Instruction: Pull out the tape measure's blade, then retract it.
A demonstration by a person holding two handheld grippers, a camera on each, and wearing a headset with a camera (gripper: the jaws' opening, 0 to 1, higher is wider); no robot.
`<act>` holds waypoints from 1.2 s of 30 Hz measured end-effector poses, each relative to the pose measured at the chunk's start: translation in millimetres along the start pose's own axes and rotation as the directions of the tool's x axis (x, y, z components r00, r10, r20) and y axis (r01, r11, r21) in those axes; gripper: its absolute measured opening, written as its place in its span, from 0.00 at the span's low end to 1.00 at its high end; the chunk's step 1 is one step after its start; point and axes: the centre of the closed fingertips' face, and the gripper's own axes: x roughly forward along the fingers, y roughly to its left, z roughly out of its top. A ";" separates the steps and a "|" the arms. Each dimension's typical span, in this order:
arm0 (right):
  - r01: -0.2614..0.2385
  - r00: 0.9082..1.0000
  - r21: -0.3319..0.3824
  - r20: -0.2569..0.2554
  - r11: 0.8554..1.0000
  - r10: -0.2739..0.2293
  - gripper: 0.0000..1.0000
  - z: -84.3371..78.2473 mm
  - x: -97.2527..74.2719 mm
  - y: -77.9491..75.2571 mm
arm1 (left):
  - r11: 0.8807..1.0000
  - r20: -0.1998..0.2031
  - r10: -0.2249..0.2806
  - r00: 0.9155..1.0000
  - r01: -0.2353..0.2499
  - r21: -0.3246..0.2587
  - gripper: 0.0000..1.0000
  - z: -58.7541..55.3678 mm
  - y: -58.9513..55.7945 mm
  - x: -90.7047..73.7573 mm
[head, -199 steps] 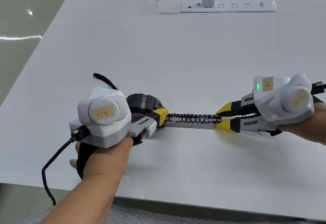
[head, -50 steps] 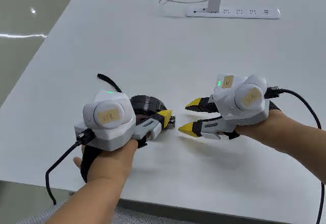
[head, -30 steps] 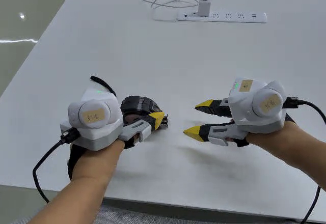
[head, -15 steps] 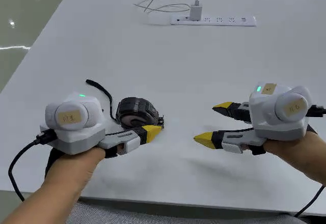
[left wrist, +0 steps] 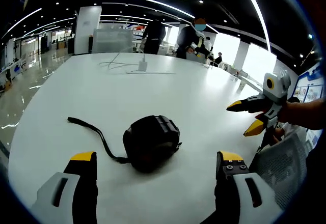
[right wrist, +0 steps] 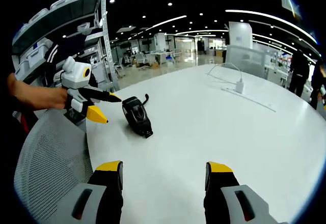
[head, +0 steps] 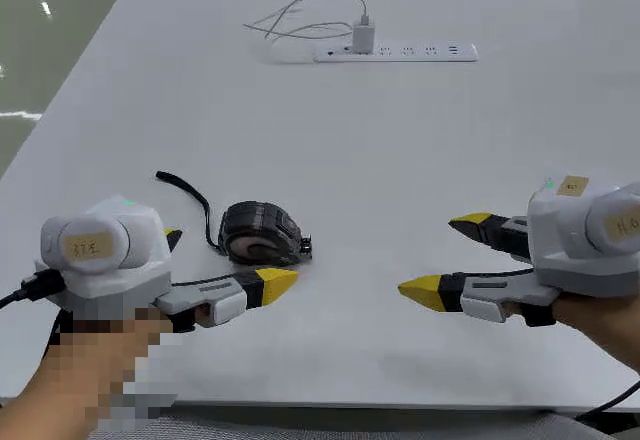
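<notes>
Tape measure [head: 262, 233] lies on the desk [head: 400, 150] with its blade in, close to the near edge and just beside the left tongs [head: 222, 260]. Its strap [head: 190, 195] trails far-left. Bare desk runs far to a power strip [head: 400, 52]. Right tongs [head: 445, 255] hover well apart on the right. Both tongs are released, jaws spread, with tips pointing toward each other.

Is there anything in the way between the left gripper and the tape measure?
No, nothing visible. The tape measure lies right ahead of the left gripper, whose jaws stand open, with just bare white table around it. Its black strap trails off to one side, out of the path.
</notes>
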 end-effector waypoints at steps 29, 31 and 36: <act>0.149 0.988 0.071 0.034 0.986 -0.152 0.79 -4.9 -57.2 -4.4 | 0.998 0.015 -0.058 0.998 0.058 0.014 0.99 11.2 -2.0 -32.2; 0.151 0.988 0.072 0.034 0.986 -0.153 0.79 -5.3 -56.8 -4.6 | 0.998 0.015 -0.059 0.998 0.058 0.016 0.99 10.7 -1.8 -32.4; 0.149 0.988 0.076 0.031 0.986 -0.152 0.79 -7.5 -55.1 -4.2 | 0.998 0.005 -0.055 0.998 0.055 0.014 0.99 6.8 -1.2 -33.5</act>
